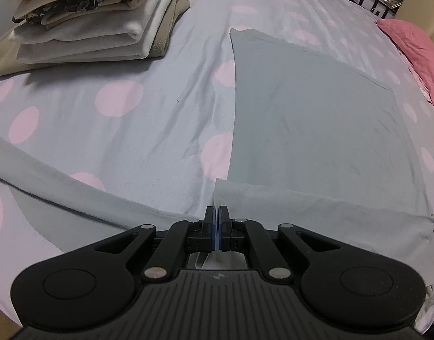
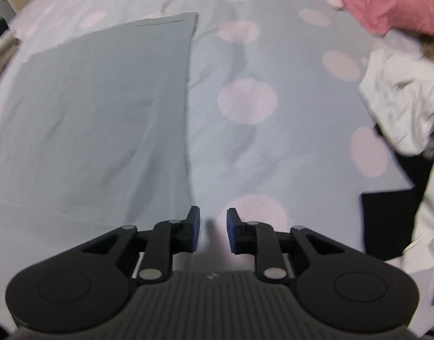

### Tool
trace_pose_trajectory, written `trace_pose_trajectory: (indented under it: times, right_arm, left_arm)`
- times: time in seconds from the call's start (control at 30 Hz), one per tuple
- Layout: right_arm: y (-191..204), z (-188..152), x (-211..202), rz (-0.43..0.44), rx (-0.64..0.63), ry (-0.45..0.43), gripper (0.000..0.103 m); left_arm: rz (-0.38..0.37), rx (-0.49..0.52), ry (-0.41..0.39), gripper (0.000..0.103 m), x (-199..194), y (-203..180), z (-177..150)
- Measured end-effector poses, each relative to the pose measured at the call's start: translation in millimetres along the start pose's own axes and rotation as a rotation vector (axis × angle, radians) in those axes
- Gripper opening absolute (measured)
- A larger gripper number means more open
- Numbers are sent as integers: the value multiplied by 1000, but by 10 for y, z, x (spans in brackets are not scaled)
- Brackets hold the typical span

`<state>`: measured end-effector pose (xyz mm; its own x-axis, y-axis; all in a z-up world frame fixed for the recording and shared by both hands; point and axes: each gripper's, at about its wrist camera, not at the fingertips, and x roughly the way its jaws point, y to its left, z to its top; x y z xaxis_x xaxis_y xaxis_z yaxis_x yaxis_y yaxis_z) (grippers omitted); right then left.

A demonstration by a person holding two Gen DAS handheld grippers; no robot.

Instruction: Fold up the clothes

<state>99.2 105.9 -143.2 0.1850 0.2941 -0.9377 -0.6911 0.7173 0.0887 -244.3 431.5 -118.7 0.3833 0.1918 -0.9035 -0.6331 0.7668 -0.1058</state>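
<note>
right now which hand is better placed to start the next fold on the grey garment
Probably the left. Its tongs are shut right at the near corner of the grey garment; whether they pinch it is unclear. The right tongs stand open over bare bedsheet, beside the garment's edge, holding nothing.

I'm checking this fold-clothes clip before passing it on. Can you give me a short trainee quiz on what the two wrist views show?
1. True or false: the left gripper has its jaws shut.
2. What is between the jaws of the right gripper? A) a sleeve B) nothing C) a sock
3. Fill in: in the left wrist view, the folded stack lies to the ___ of the grey garment.

Key: 1 true; 2 B; 3 left.
</note>
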Motion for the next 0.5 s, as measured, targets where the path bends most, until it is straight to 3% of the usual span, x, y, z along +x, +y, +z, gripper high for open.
trace_pose_trajectory:
  times: [0.07,0.17,0.33,0.5]
  right_arm:
    - [-15,-89,-54,57,-3,8,25]
    - [59,-260,-138,103,-81,16,41]
    - [115,-670,-187,64,-222,19,41]
    - [-137,-896,-178,115,-158,40,41]
  left_arm:
    - [0,8,-4,0,-14,-11,2]
    - [-8,9,-9,0,-42,-7,-11]
    - [-12,9,-13,0,-83,-6,-39]
    - [-11,14,-16,0,-112,-32,-66]
